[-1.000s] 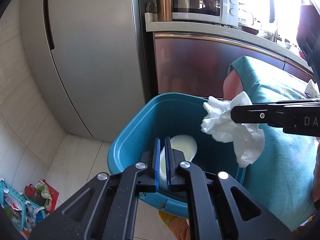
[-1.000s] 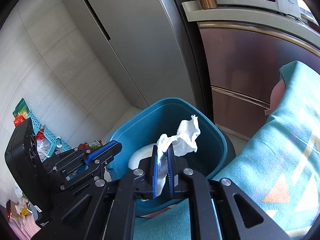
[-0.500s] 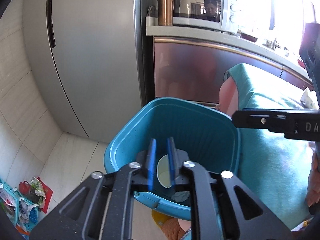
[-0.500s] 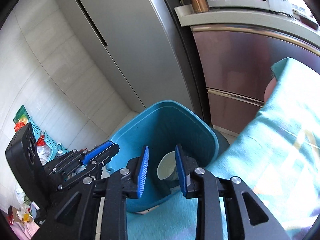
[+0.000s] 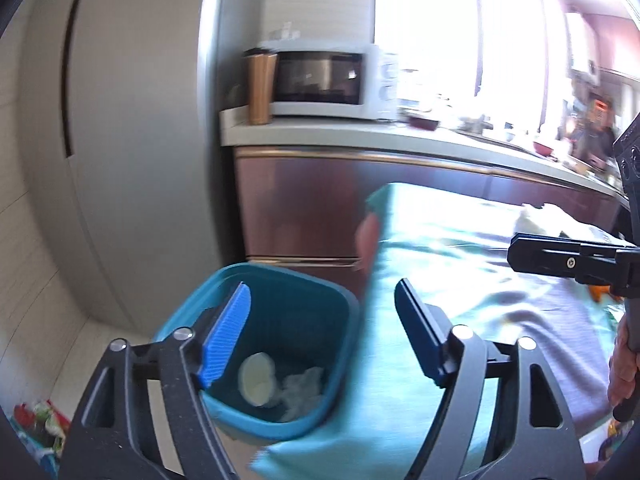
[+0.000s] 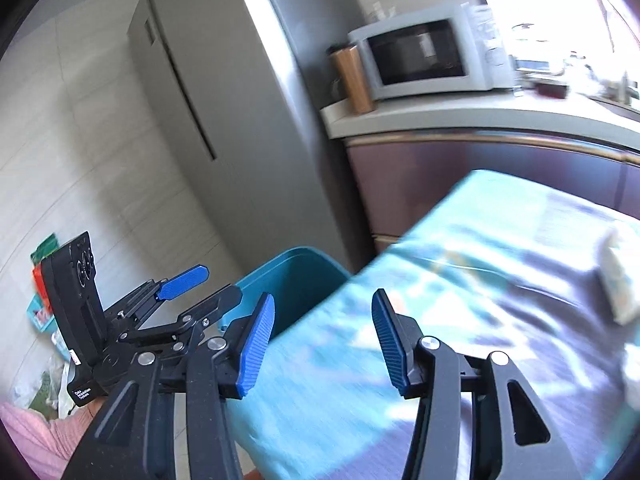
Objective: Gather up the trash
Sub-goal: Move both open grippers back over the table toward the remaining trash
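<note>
Trash lying in the bin [image 5: 328,308] — cup [image 5: 257,378] and crumpled tissue [image 5: 301,389] at its bottom.
Both tools are gaping empty, jaws just having been opening: left tool [image 5: 322,334] wide, right tool [image 6: 323,342] narrower. Next comes swinging toward the teal-clothed counter [image 6: 500,280] — that blurred white thing [image 6: 618,286] is possibly more litter.

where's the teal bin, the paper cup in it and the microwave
teal bin [image 5: 332,296], left wrist view, far rim
paper cup [image 5: 256,378], left wrist view, its open mouth
microwave [image 6: 416,58], right wrist view, door glass
</note>
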Tool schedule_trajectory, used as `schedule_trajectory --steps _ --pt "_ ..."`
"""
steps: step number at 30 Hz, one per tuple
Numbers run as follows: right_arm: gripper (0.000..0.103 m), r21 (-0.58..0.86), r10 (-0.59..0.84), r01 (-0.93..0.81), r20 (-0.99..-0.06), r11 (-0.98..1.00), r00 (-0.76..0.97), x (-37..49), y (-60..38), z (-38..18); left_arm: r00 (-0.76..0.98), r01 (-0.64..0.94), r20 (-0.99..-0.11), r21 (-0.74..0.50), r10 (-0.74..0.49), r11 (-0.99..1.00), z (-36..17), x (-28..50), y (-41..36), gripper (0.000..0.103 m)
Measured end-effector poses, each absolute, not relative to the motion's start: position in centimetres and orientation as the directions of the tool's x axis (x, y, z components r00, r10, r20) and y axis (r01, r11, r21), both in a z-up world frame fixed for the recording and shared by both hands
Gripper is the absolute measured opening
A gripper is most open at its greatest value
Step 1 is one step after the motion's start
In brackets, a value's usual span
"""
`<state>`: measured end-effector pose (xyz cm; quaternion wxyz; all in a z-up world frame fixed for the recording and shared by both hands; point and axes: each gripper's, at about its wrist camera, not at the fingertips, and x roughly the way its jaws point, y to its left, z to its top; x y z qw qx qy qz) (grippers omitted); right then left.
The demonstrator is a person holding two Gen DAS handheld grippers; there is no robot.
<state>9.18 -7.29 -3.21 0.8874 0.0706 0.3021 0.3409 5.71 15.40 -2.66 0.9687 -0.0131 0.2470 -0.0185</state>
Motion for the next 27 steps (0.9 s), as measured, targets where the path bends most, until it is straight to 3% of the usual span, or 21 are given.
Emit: schedule_trajectory --steps 10,27 --pt "0.05 0.343 0.49 -0.36 -0.473 0.868 0.732 5.6 -17.8 -4.0 0.847 0.25 -0.476 -0.037 -0.237 0.968 -2.1 6.3 4.7 0.077" --pt "0.05 0.24 0.212 -0.103 -0.49 0.965 0.846 9.9 -30.9 -3.2 0.779 0.417 -0.53 0.039 -0.335 0.908 -1.6 13.6 -10.2 0.077"
